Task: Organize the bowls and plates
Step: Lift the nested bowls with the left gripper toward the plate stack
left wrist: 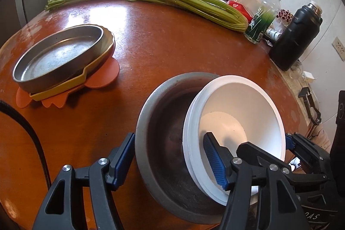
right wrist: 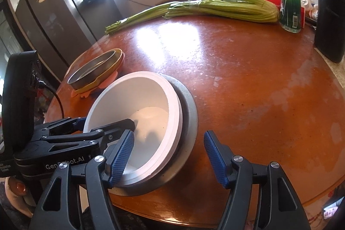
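Left hand-held gripper (left wrist: 170,161) (ribbed blue pads) straddles steel bowl (left wrist: 163,143), released; right (right wrist: 168,158) released.

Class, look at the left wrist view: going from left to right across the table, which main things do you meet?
Metal pan stacked on a yellow tray → grey metal bowl → white bowl tilted inside it → green-labelled plastic bottle → black flask.
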